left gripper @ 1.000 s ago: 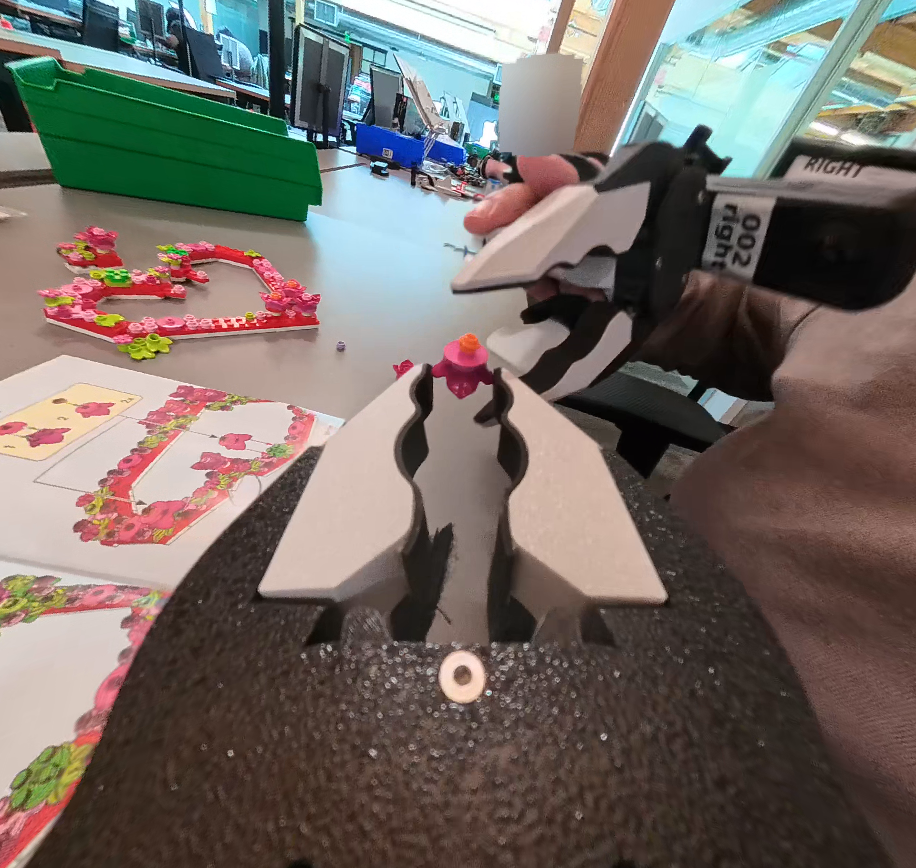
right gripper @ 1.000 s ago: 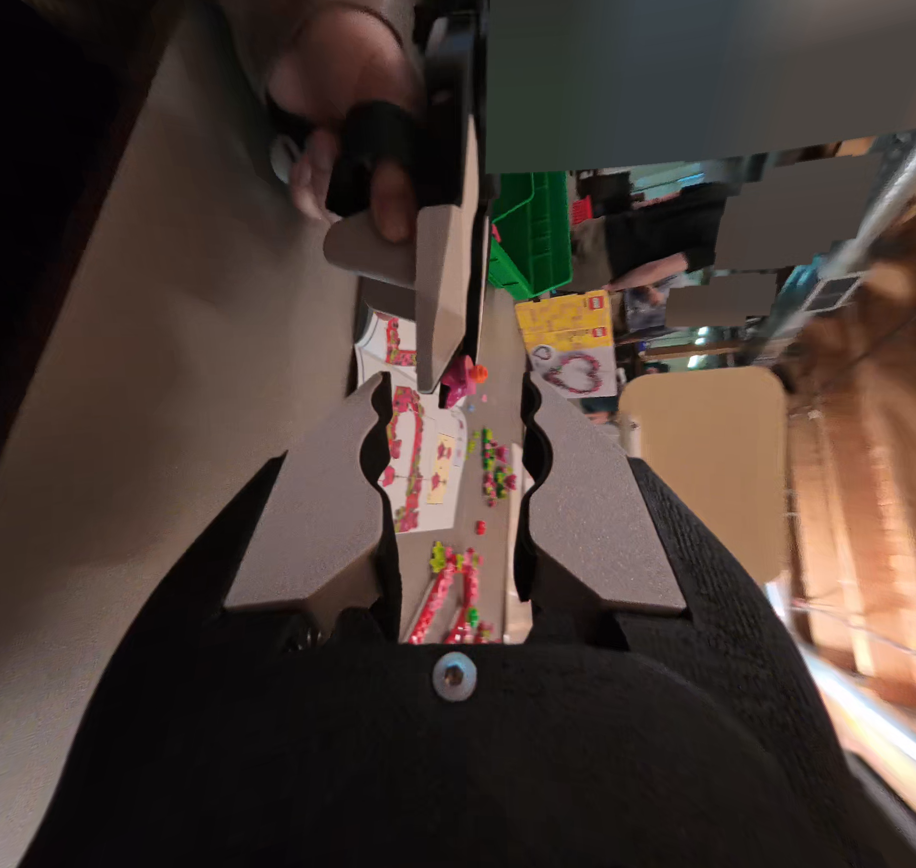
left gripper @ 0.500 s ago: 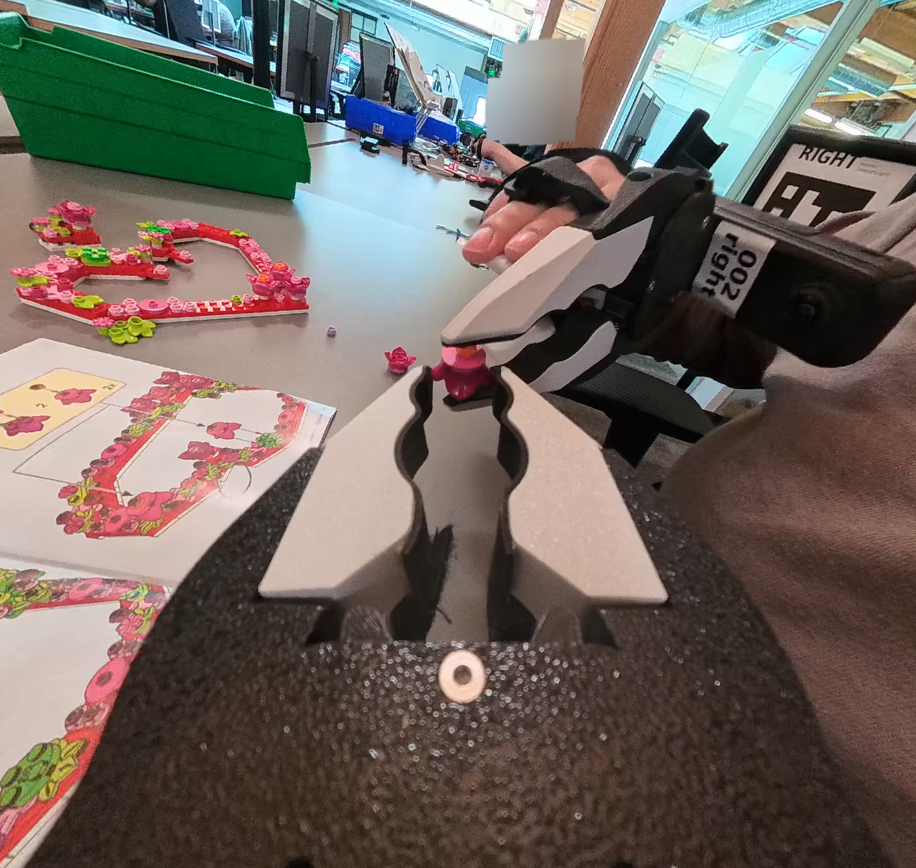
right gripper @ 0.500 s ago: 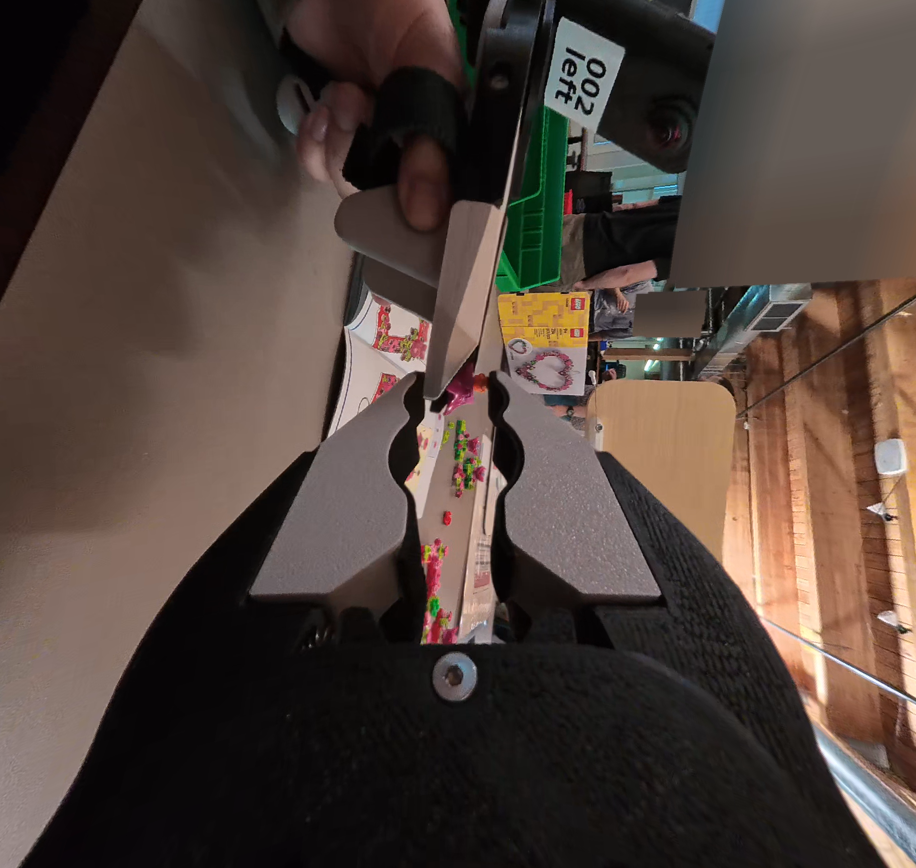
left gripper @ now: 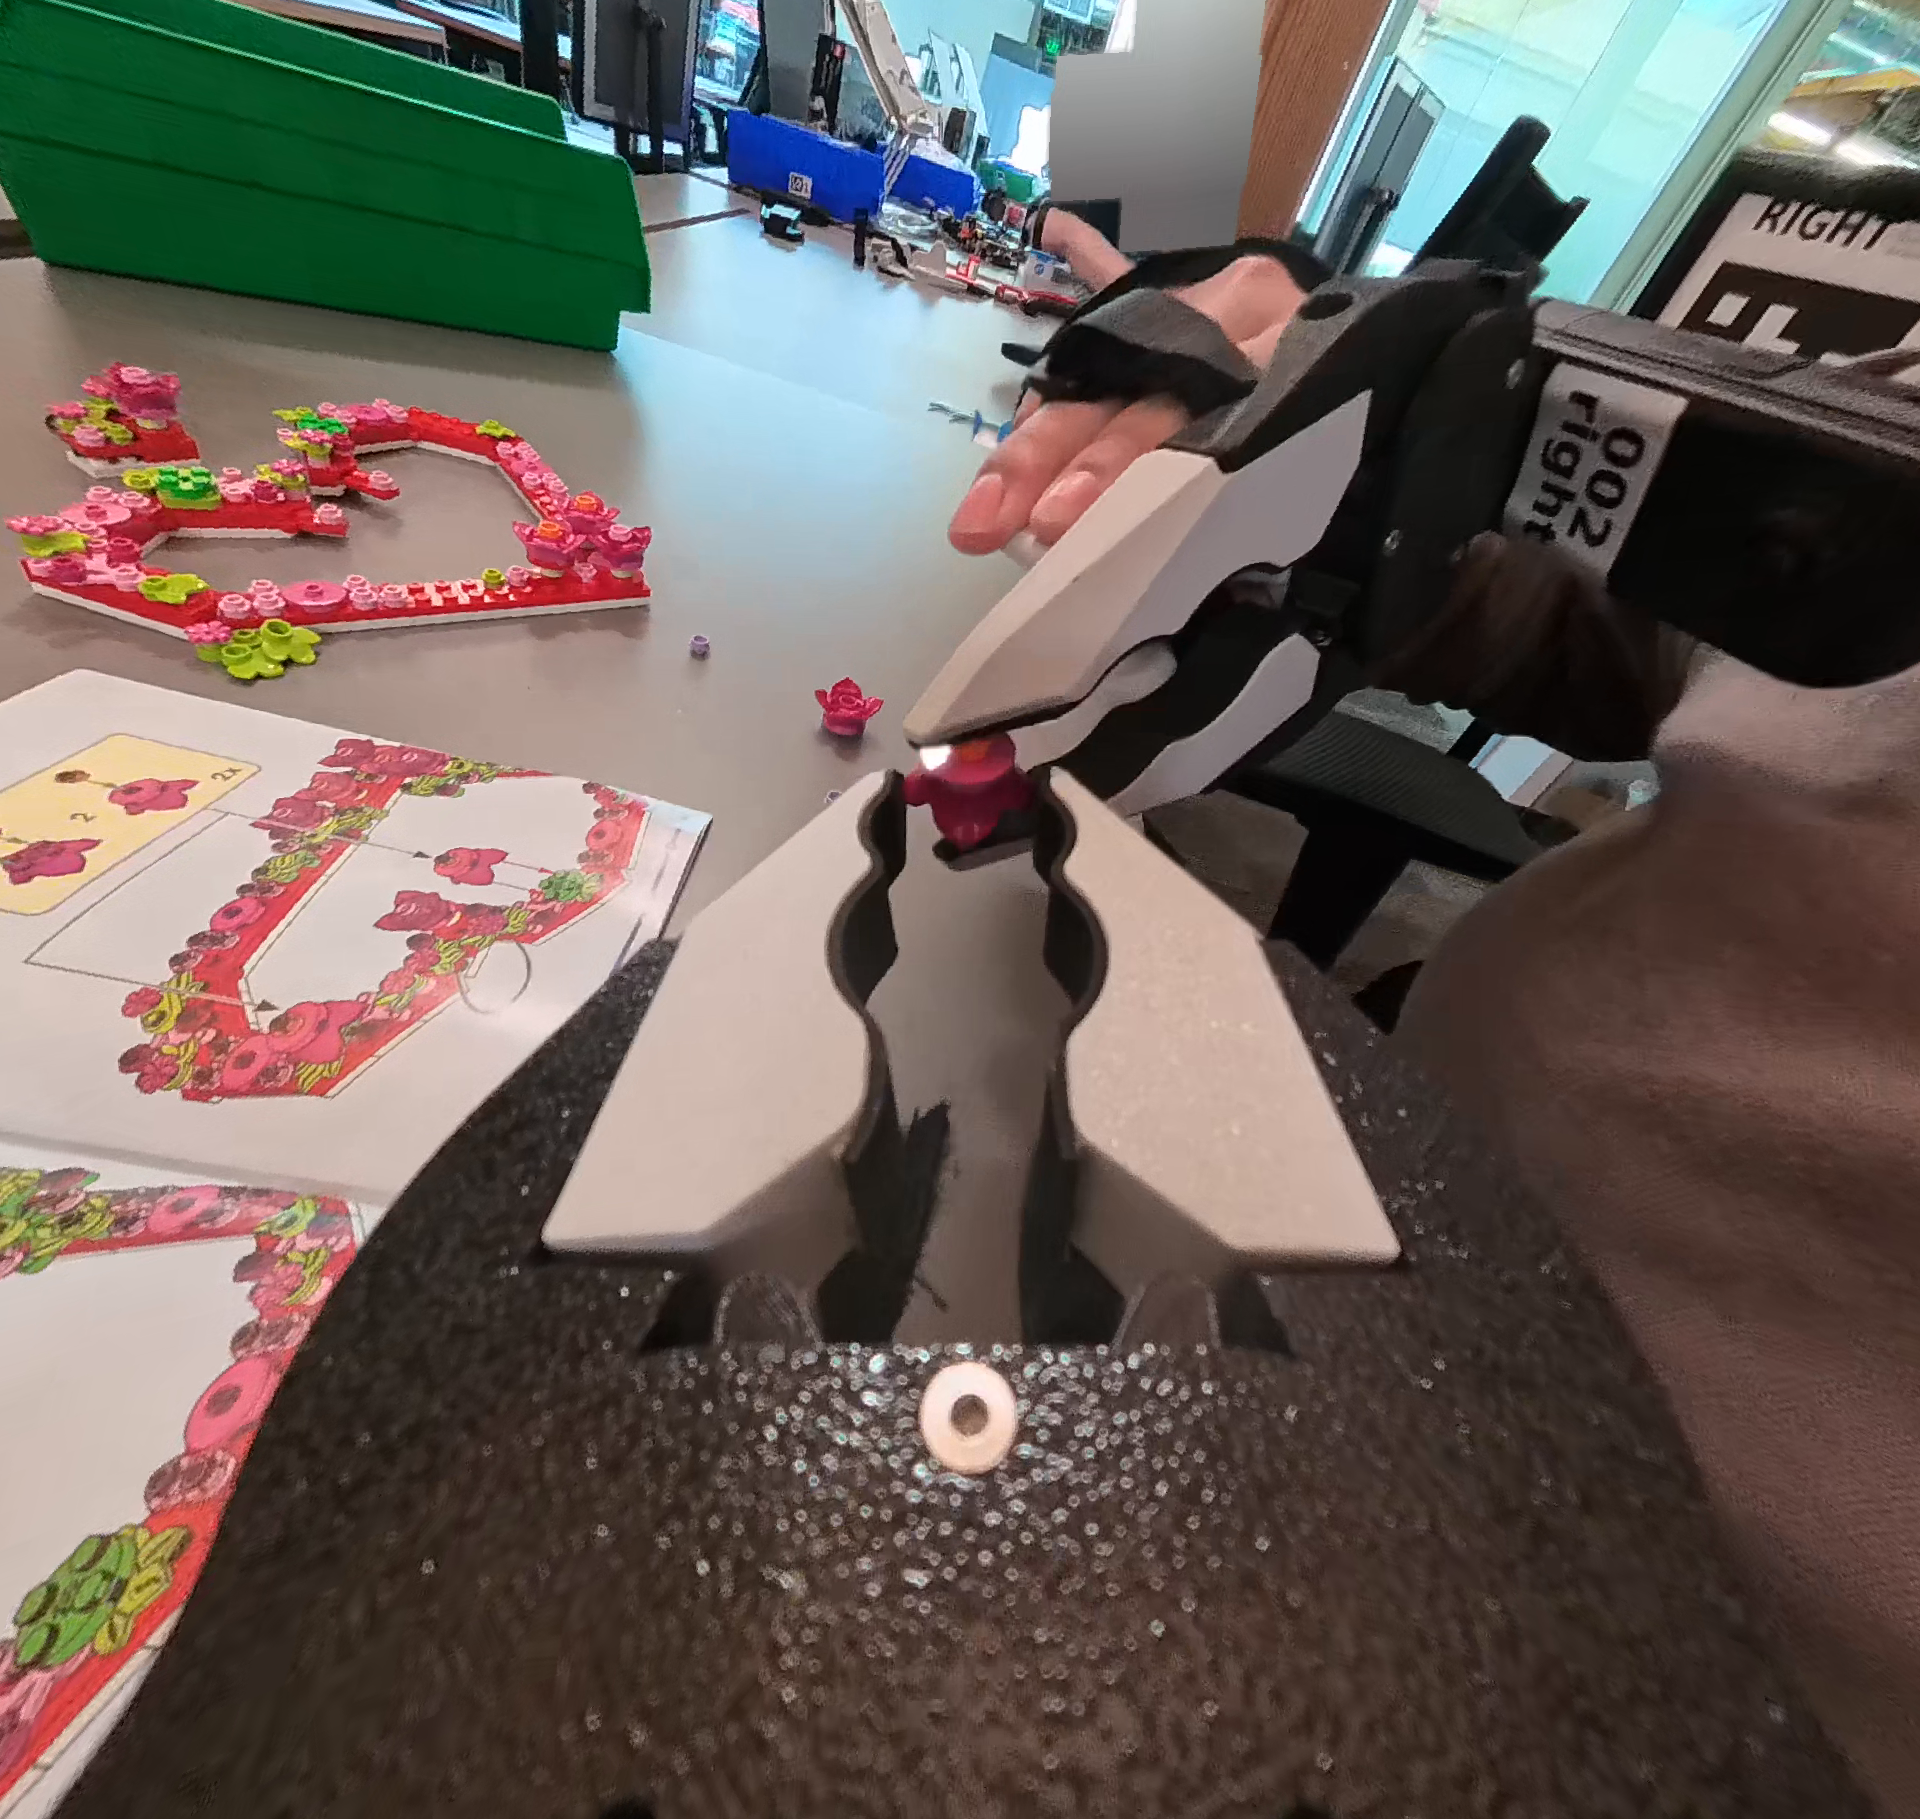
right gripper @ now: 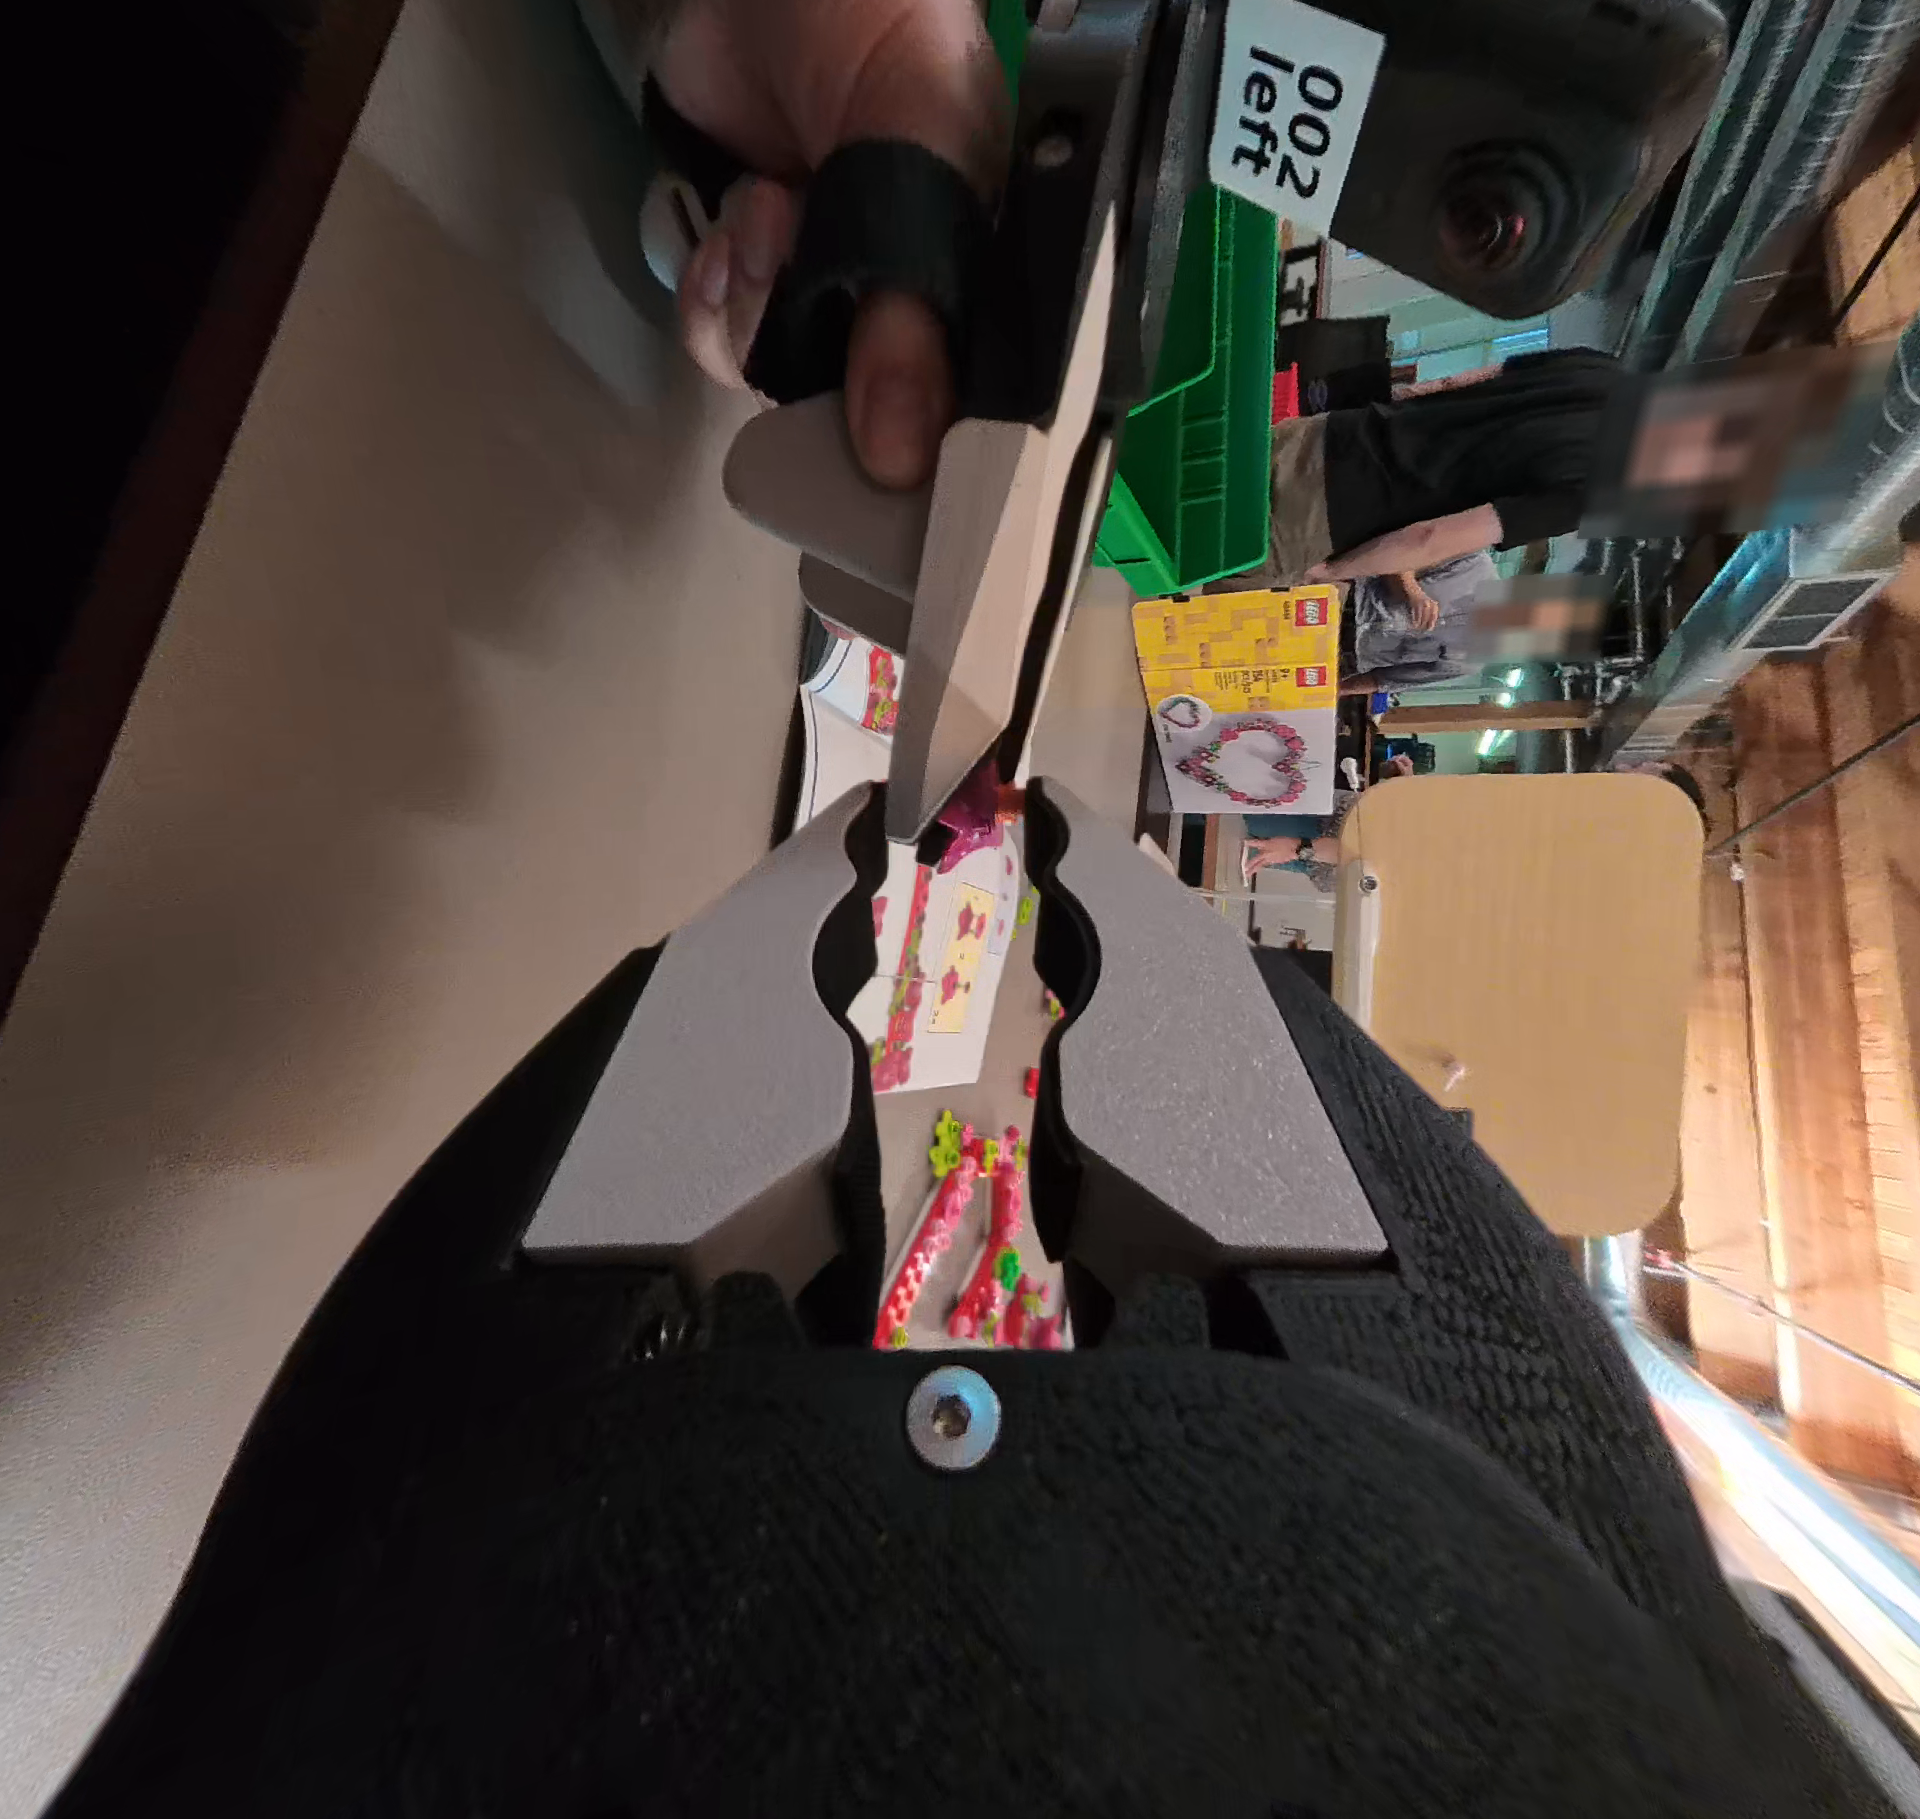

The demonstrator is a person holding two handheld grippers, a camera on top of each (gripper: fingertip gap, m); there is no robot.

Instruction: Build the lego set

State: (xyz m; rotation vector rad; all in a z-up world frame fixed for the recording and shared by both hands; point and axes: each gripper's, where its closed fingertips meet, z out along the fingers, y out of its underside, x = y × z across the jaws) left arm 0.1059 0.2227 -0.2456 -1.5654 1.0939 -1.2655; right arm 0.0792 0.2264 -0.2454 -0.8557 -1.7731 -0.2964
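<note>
My left gripper [left gripper: 966,801] is shut on a magenta flower piece [left gripper: 971,803] with an orange stud on top, held above the grey table. My right gripper [right gripper: 951,813] comes in from the right and its fingers close on the same flower [right gripper: 971,824]. Its upper finger [left gripper: 1091,606] rests on the stud and its lower finger reaches under the flower, partly hidden behind my left finger. The red heart-shaped frame [left gripper: 343,564] with pink and green flowers lies at the far left. The open instruction booklet [left gripper: 312,886] lies near left.
A loose magenta flower [left gripper: 847,707] and a small lilac stud [left gripper: 699,643] lie on the table just beyond the grippers. Stacked green bins [left gripper: 312,180] stand at the back left. The yellow set box [right gripper: 1236,699] stands farther off. The table edge runs close on the right. Only a small space, under 4 cm, lies between the two pairs of fingers.
The right gripper was open and apart from the flower; it moved in and down and closed over it. The left gripper kept hold of the flower and shifted slightly.
</note>
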